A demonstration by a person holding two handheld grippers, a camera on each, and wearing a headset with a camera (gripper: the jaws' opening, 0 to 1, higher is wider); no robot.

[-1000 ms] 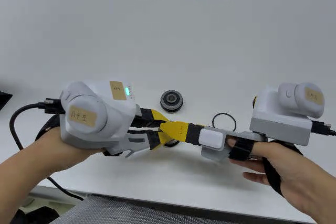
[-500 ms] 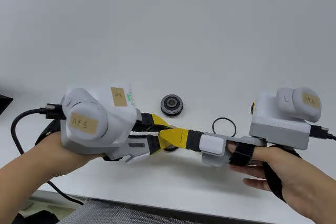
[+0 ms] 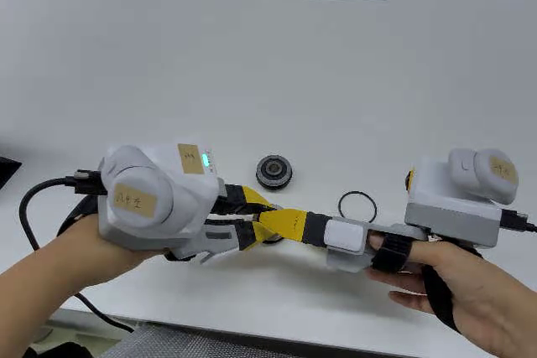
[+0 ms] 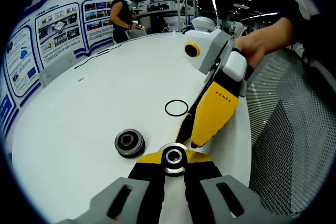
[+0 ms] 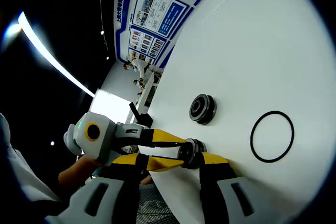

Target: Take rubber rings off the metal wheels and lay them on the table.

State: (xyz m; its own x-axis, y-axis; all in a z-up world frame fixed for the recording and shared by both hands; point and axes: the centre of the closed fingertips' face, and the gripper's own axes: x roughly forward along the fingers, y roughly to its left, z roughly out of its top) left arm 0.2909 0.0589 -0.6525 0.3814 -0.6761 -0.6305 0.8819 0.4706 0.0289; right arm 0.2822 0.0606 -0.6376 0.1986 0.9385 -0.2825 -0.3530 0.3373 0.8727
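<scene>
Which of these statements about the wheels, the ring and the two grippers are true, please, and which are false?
1. One rubber ring lies loose on the table. True.
2. The second wheel sits on top of that ring. False: it rests on the table apart from the ring, to one side of it.
3. The left gripper holds a metal wheel between its jaws. True.
4. The right gripper hangs far off from the held wheel. False: its yellow jaws reach right up to that wheel, which sits between them in the right gripper view.
</scene>
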